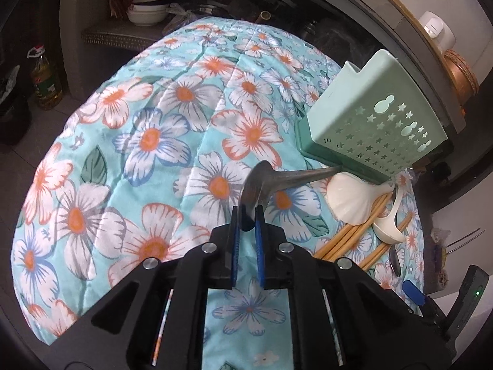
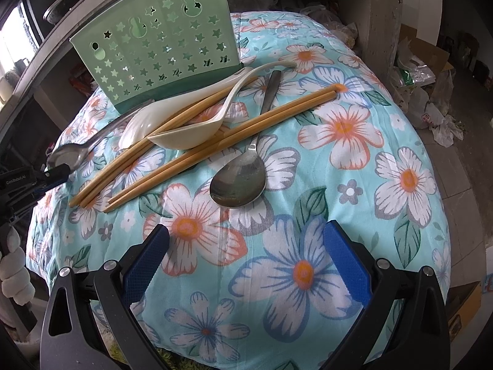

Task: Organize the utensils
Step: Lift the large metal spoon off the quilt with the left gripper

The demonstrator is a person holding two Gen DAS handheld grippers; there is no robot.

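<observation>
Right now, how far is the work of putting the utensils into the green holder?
Nothing looks stored yet; the inside of the pale green star-punched plastic holder is hidden. In hand: the left gripper is shut on a metal spoon by its bowl. Left on the floral cloth: two white ceramic spoons, wooden chopsticks and a second metal spoon. The right gripper is open.

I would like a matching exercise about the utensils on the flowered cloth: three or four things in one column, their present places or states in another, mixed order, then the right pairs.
Things:
1. Pale green plastic holder with star holes
2. Large metal spoon near the right gripper
3. Small metal spoon
4. Cream ceramic spoon

States:
A. Pinched at its bowl by the left gripper
B. Lying across wooden chopsticks
C. Standing upright at the back
D. Lying free, bowl facing up

Pairs: 1-C, 2-D, 3-A, 4-B
</observation>
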